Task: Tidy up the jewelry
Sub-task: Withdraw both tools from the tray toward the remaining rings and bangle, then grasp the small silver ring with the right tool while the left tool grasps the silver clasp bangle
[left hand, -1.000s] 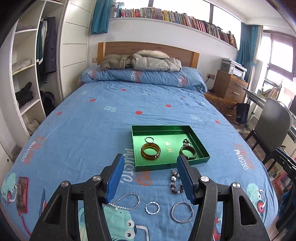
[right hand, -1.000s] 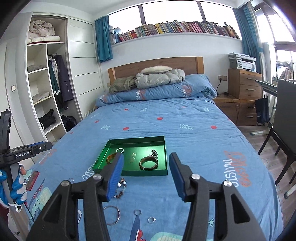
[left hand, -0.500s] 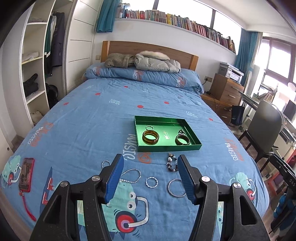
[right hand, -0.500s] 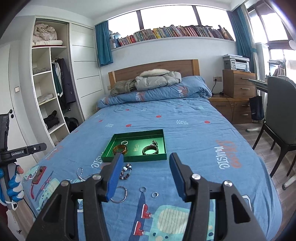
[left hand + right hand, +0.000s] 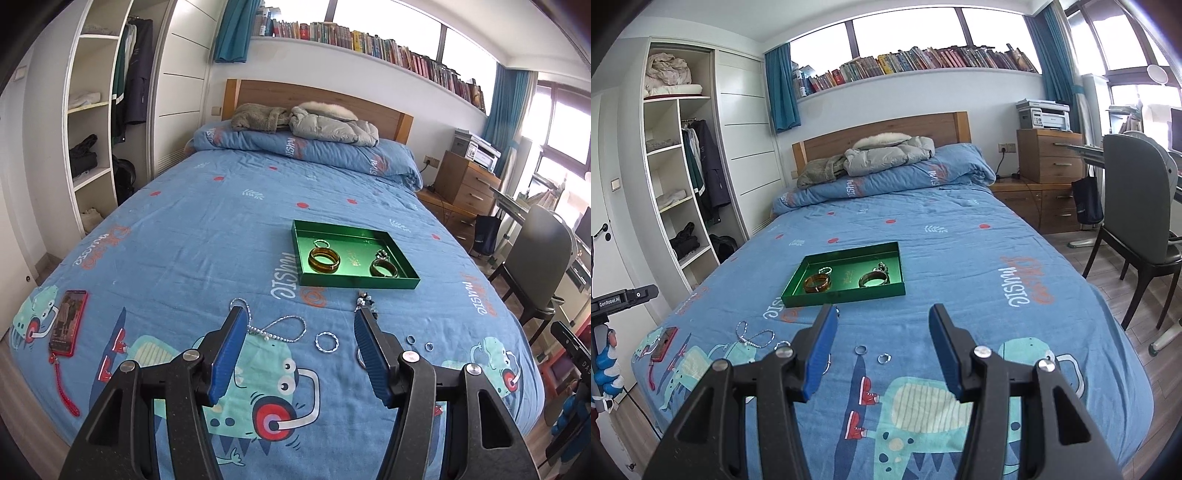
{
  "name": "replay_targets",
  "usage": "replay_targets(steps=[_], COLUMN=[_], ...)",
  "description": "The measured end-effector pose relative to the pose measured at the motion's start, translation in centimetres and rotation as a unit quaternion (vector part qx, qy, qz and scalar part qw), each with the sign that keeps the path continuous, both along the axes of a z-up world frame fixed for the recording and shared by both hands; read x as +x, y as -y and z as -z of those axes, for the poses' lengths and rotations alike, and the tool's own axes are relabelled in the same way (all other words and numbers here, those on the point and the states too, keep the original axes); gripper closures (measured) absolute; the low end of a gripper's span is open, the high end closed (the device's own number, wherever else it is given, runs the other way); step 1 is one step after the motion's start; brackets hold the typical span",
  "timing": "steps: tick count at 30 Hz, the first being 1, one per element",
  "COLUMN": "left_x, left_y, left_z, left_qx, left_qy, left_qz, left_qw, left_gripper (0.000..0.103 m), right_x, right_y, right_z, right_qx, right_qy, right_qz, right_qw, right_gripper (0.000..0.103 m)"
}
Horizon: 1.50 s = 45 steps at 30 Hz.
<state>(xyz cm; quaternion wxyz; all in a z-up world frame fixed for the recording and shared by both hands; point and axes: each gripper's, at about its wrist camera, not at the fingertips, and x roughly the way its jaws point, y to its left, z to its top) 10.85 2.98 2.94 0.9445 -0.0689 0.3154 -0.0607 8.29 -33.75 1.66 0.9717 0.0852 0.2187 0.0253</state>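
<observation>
Left gripper (image 5: pixel 297 328): held above the foot of the bed (image 5: pixel 192 236), jaws spread wide, nothing between them. Right gripper (image 5: pixel 882 325): same attitude, jaws spread and empty.

Change from 1.0 s ago: both grippers have drawn back and risen, so the whole bed foot now shows and the tray sits farther off.

Loose items on the bedspread, near row: one bead chain (image 5: pixel 275 330) looped past the left finger, one twisted silver ring (image 5: pixel 327 340), one large hoop partly hidden behind the right finger, two small rings (image 5: pixel 861 349) (image 5: pixel 884 357). One beaded bracelet (image 5: pixel 365 303) lies just in front of the tray.

Green tray (image 5: pixel 369 285): one amber bangle (image 5: pixel 324 259), one dark bangle (image 5: pixel 384 267), one thin ring (image 5: pixel 322 243), one small clustered piece (image 5: pixel 382 253).

One red phone (image 5: pixel 68 321) lies well apart at the left edge.
</observation>
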Motion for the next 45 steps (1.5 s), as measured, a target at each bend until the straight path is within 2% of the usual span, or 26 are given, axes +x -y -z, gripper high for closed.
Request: replay_targets(steps=[7,13,23,30,33,38,45], left_x=[0.3,1.4,5.9,8.5,9.7,10.6,11.1], left_y=[0.7,3.2,9.7,12.5,13.4,14.5,15.8], left_z=[2.3,5.6,14.4,18.4,19.6,20.2,20.6], left_qx=[0.002,-0.001,-0.004,-0.002,-0.005,0.013,0.057], left_qy=[-0.018,-0.036,-0.114,-0.145,-0.158,-0.153,-0.141], left_qz=[-0.012,-0.01,0.032,0.038,0.036,0.026,0.022], left_qw=[0.9998,0.9993,0.993,0.9887,0.9867,0.9879,0.9881], left_gripper=[0.043,0.043,0.043,0.046,0.053,0.056,0.063], right_x=[0.3,1.9,8.3,13.2,14.9,16.9,18.0], right_y=[0.8,1.0,-0.9,-2.4,-2.6,-2.4,-2.7], right_z=[1.6,3.9,11.9,16.4,17.8,19.5,20.4], right_qx=[0.0,0.001,-0.005,-0.005,-0.001,0.01,-0.001], right_qy=[-0.006,-0.013,-0.081,-0.121,-0.133,-0.151,-0.166], right_qz=[0.012,0.016,-0.021,-0.05,-0.057,-0.061,-0.068], right_qw=[1.0,1.0,0.996,0.991,0.989,0.987,0.984], right_gripper=[0.053,0.053,0.054,0.054,0.057,0.065,0.069])
